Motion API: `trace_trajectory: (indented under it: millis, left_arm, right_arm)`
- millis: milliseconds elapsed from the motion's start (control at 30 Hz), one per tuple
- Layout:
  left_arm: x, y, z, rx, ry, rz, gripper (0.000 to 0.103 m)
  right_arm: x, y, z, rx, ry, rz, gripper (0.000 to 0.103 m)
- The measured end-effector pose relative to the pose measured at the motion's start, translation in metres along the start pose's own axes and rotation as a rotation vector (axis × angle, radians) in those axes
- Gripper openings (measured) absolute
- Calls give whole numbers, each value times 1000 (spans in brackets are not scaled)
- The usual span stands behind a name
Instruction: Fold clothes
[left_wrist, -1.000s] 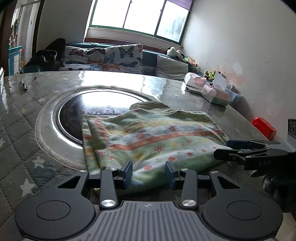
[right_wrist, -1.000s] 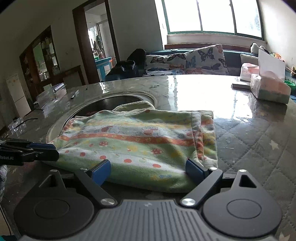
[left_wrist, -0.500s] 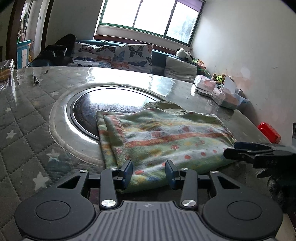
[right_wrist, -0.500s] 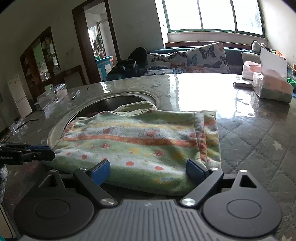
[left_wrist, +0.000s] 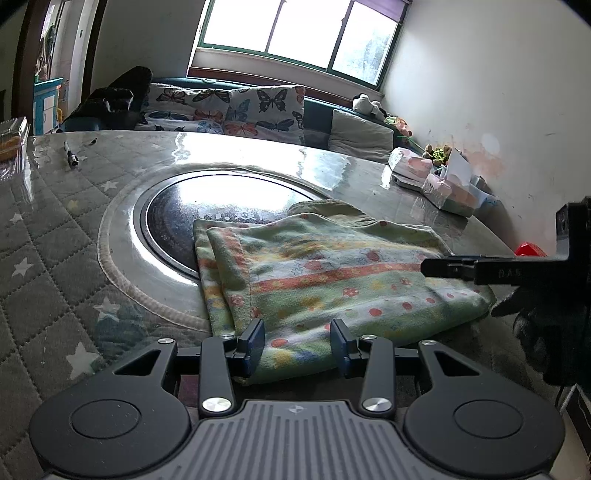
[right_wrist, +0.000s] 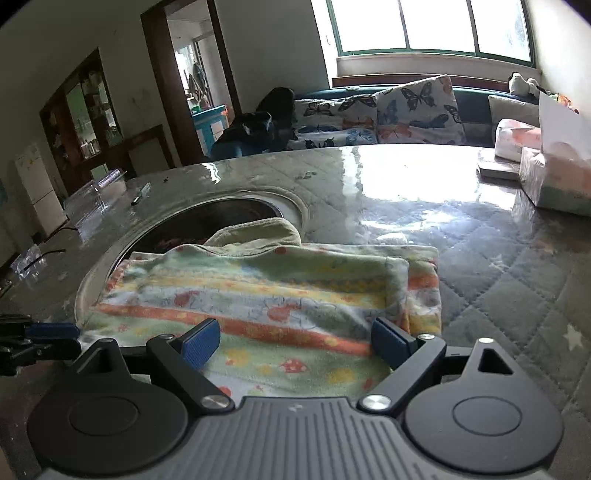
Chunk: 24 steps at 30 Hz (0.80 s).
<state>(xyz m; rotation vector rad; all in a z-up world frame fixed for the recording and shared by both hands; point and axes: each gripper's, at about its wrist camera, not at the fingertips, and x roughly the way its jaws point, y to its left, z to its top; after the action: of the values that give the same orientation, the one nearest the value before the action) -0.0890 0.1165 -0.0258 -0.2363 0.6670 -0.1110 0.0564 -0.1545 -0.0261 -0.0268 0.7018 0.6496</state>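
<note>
A folded green garment with orange stripes and red dots (left_wrist: 325, 273) lies on the table, partly over the round black inset; it also shows in the right wrist view (right_wrist: 280, 295). My left gripper (left_wrist: 297, 339) is open, its jaws over the garment's near left corner, holding nothing. My right gripper (right_wrist: 295, 339) is wide open over the garment's near edge, holding nothing. The right gripper also shows in the left wrist view (left_wrist: 480, 269) at the garment's right end. The left gripper shows in the right wrist view (right_wrist: 40, 339) at the far left.
The quilted table cover (left_wrist: 48, 258) surrounds a round black inset (left_wrist: 207, 206). Tissue packs (right_wrist: 554, 177) stand at the right. A pen (left_wrist: 71, 155) and a clear box (right_wrist: 96, 195) lie at the far left. A red object (left_wrist: 530, 249) sits by the wall.
Both grippers have come lower and closer over the garment's near edge. The left gripper has swung leftward along it. Both stay open.
</note>
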Motion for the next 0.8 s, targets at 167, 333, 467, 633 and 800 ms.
trace_trajectory:
  millis: [167,333,467,633,800]
  left_arm:
    - [1,1,0,0,3,-2,43]
    - [1,2,0,-5,3,-6,43]
    - [0,1,2,-1,8,-4,43]
    - [-5,-7,9,15,-9,-8,45]
    - [0,-19,14,39,-22,-34,45]
  right_arm:
    - [6,0,17,-25,-4,-4,91]
    - [30,-8,26,-10,34,-22,91]
    - [28,-4,29,-19,33,-34,90]
    - [12,21,25,-108,22,-18,89]
    - [-3,52,6,-210,17,12,89]
